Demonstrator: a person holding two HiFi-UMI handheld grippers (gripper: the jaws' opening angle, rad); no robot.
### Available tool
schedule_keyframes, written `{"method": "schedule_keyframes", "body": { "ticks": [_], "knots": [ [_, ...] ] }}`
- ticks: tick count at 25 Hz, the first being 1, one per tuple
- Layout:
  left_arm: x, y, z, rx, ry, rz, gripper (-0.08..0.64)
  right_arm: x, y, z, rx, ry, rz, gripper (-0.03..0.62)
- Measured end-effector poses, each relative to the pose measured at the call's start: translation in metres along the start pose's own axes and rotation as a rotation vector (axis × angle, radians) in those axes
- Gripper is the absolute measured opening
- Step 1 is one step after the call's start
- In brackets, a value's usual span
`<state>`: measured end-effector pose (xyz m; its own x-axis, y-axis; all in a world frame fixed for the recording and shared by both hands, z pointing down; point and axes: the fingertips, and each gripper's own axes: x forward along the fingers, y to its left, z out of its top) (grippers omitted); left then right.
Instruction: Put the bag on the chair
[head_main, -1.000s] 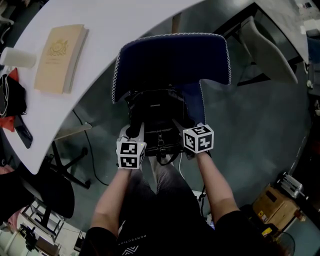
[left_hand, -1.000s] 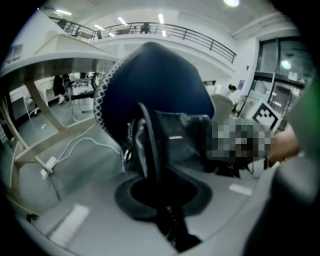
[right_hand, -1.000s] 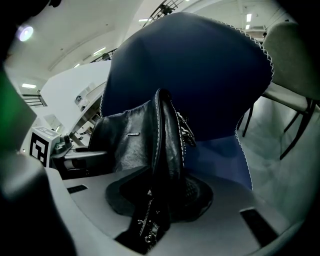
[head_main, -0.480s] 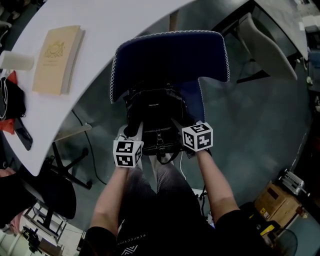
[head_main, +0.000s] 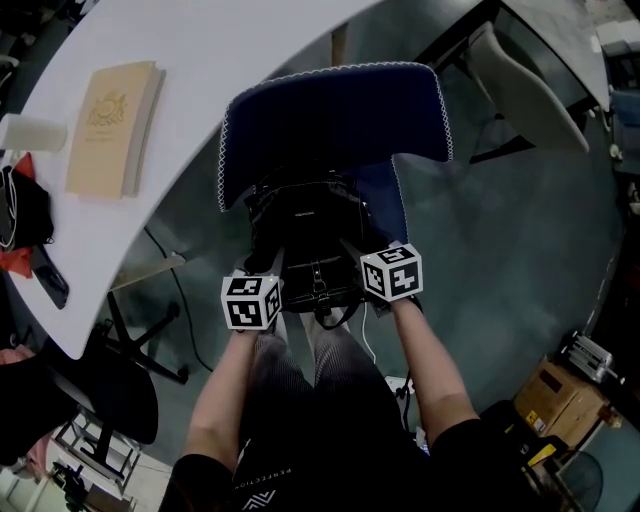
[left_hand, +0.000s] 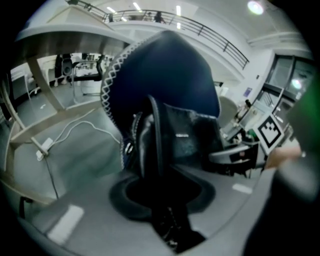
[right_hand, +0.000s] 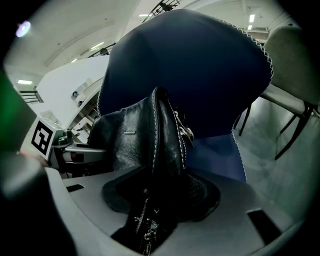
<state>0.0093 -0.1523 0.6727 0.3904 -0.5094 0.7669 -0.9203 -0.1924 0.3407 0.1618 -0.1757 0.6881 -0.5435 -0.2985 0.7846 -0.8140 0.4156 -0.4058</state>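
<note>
A black leather bag (head_main: 305, 225) stands upright on the seat of a dark blue chair (head_main: 330, 115), leaning on its backrest. My left gripper (head_main: 262, 262) is at the bag's left side and my right gripper (head_main: 352, 245) at its right side. Both sets of jaws are opening. In the left gripper view a dark strap of the bag (left_hand: 185, 140) runs between the jaws of my left gripper (left_hand: 162, 200), loosely. In the right gripper view the bag's stitched edge (right_hand: 160, 135) and dangling buckle sit between the spread jaws of my right gripper (right_hand: 160, 200).
A white curved table (head_main: 200, 60) lies left of the chair, with a tan book (head_main: 110, 125), a phone (head_main: 48, 275) and dark items at its edge. A grey chair (head_main: 530, 90) stands at the back right, a cardboard box (head_main: 560, 395) at the lower right. My legs are just below the seat.
The bag has stayed on the seat. The left gripper's cube has drawn back slightly toward me and to the left; the right one has barely moved.
</note>
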Motion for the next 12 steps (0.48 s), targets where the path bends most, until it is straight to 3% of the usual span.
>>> {"method": "schedule_keyframes", "body": {
  "ticks": [9,11,12],
  "knots": [
    [-0.002,0.0,-0.004,0.043,0.078,-0.021,0.134,-0.008,-0.001,0.002,-0.038,0.026,-0.049,0.24],
    [0.0,-0.003,-0.006,0.097,0.113,-0.045,0.23,-0.012,-0.002,0.005,-0.034,0.02,-0.056,0.242],
    [0.0,-0.004,-0.007,0.118,0.129,-0.055,0.236,-0.014,-0.003,0.006,-0.029,0.015,-0.058,0.244]
  ]
}}
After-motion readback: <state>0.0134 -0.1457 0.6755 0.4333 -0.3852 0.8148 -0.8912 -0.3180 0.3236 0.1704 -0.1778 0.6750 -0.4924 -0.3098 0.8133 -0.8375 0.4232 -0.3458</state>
